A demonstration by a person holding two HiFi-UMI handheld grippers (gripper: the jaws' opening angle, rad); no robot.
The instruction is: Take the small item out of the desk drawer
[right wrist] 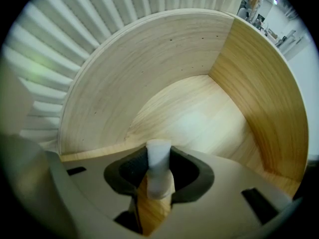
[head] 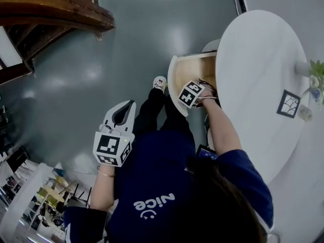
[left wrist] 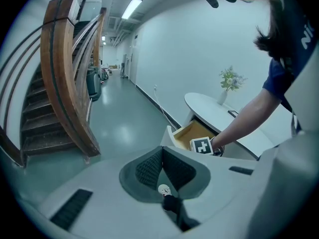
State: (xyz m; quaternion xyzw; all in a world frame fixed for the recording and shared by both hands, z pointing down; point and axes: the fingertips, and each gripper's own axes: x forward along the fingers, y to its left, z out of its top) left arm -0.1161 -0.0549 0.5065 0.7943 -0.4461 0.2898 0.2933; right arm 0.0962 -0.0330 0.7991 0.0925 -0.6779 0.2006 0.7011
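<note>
The wooden drawer (head: 178,70) stands pulled out from under the round white table (head: 258,59). My right gripper (right wrist: 159,159) reaches down inside it, over the pale wood drawer floor (right wrist: 194,113). Its pads press on both sides of a small white cylindrical item (right wrist: 158,171), which stands upright between them. In the head view only its marker cube (head: 191,93) shows at the drawer's mouth. My left gripper (head: 127,106) hangs over the grey floor to the left of the drawer, jaws together and holding nothing. The left gripper view shows the drawer (left wrist: 192,133) from a distance.
A curved wooden staircase (left wrist: 65,83) rises at the left. On the table are a plant in a vase (head: 315,80) and a small dark framed card (head: 289,103). A white rack with clutter (head: 30,206) sits at lower left. The person's shoe (head: 160,82) is by the drawer front.
</note>
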